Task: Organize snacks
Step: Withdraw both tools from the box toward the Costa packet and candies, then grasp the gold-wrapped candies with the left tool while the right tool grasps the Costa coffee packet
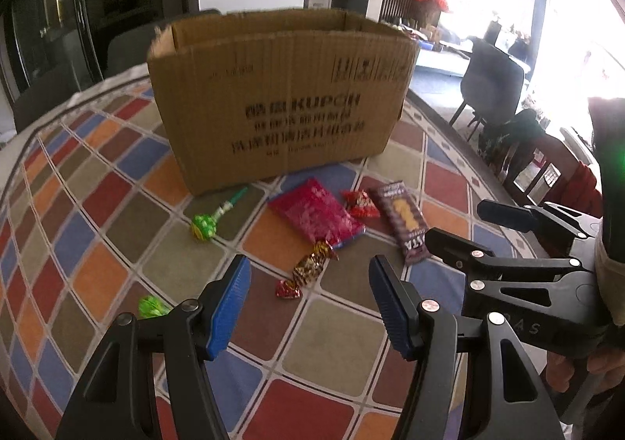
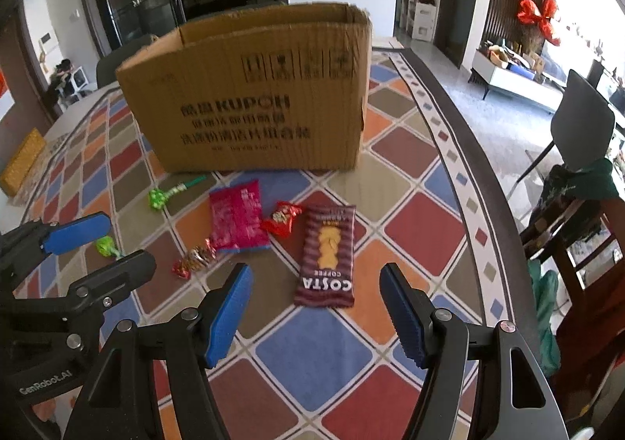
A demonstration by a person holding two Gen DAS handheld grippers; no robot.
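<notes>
corrugated cardboard box (image 2: 250,96) behind crinkly foil snacks (image 2: 328,256)

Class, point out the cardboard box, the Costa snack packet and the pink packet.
cardboard box (image 2: 250,104): right wrist view, printed front wall.
Costa snack packet (image 2: 326,256): right wrist view, packet's middle.
pink packet (image 2: 236,219): right wrist view, packet's middle.

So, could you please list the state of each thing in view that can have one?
Cardboard box: upright, top open.
Costa packet: flat on the tablecloth, sealed.
Pink packet: flat, outside the box.
Red sachet: on the cloth, unopened.
Green lollipop: lying down, wrapped.
Left gripper: open, empty.
Right gripper: open, empty.
</notes>
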